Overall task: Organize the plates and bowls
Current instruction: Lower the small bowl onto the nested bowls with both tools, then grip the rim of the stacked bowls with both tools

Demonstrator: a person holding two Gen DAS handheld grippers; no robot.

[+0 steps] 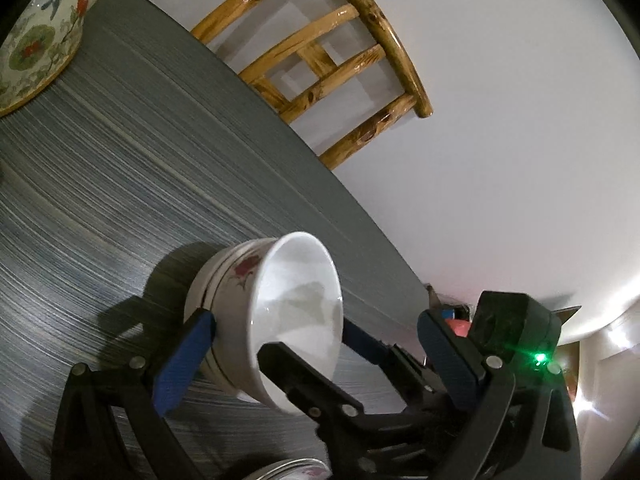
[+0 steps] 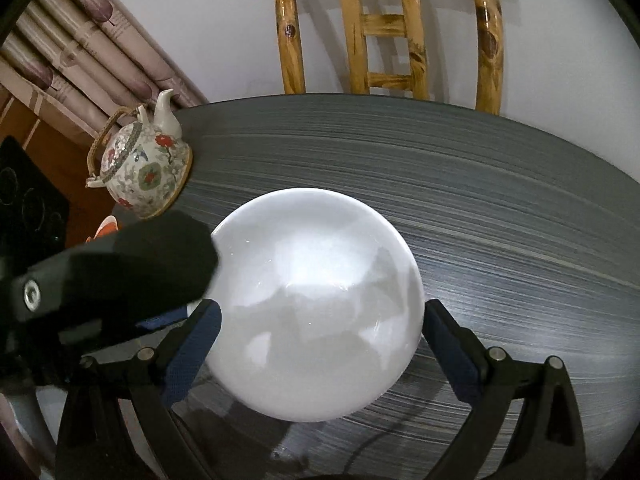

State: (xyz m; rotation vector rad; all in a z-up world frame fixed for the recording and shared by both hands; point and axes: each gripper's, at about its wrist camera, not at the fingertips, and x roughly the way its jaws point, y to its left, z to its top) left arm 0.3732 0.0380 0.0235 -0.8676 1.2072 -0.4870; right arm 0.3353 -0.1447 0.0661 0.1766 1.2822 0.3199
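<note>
A stack of white bowls (image 1: 236, 280) with a red flower print stands on the grey table (image 1: 100, 160). The top bowl (image 2: 316, 304) faces up with a plain white inside. My left gripper (image 1: 318, 320) is open; its left pad (image 1: 188, 356) rests against the side of the stack, while its right pad (image 1: 448, 352) is well clear. My right gripper (image 2: 322, 312) is open wide, its pads (image 2: 448, 344) flanking the top bowl right at its rim. One of the right gripper's fingers (image 1: 296, 376) crosses in front of the bowl in the left wrist view. A plate rim (image 1: 292, 472) shows at the bottom edge.
A flowered teapot (image 2: 140, 164) stands at the table's left edge, also seen as a teapot (image 1: 36, 40) in the left wrist view. A wooden chair (image 2: 384, 32) stands behind the table against a white wall. Curtains (image 2: 80, 40) hang at the left. The left gripper's black body (image 2: 120, 272) sits beside the bowl.
</note>
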